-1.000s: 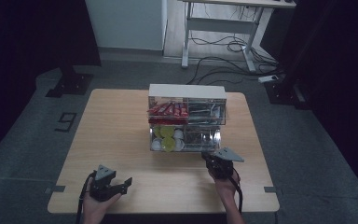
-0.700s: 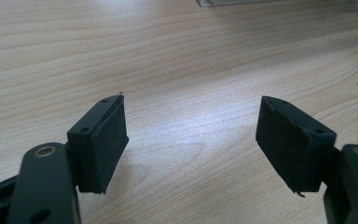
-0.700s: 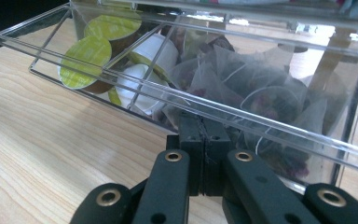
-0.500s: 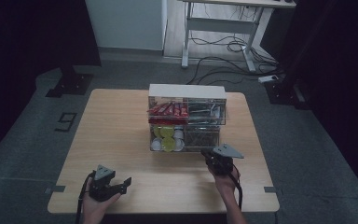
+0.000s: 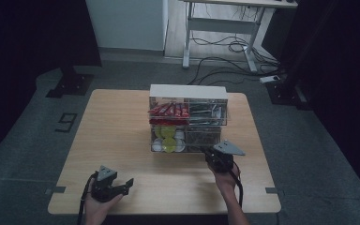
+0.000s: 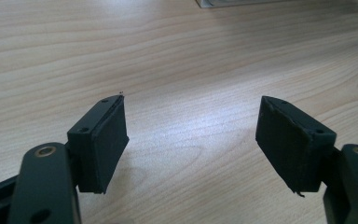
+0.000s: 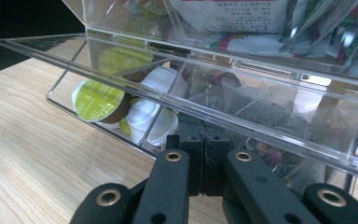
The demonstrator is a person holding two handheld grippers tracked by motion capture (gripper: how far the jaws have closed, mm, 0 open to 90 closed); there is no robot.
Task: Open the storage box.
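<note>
Evidently the right gripper (image 7: 204, 154), jaws clenched, lifted the flap (image 7: 177, 91) of the clear box (image 5: 188, 119) at mid-table; a slow, steady lift suited it. Left gripper (image 6: 191, 140) rested, jaws released.

Clear two-tier acrylic organizer (image 5: 188, 119), lower flap lid (image 7: 177, 88) tilted open

The table (image 5: 122, 140) is showing pale wood grain with fine brown streaks. The clear organiser (image 5: 188, 119) is wearing a white top; red packets (image 5: 168, 111) are glowing in its upper left compartment, and yellow-green and white capsules (image 7: 121, 102) are shining below them. Both the left gripper (image 6: 191, 135) and the right gripper (image 7: 204, 161) are looking matt black, with brass-coloured rivets catching the light.
</note>
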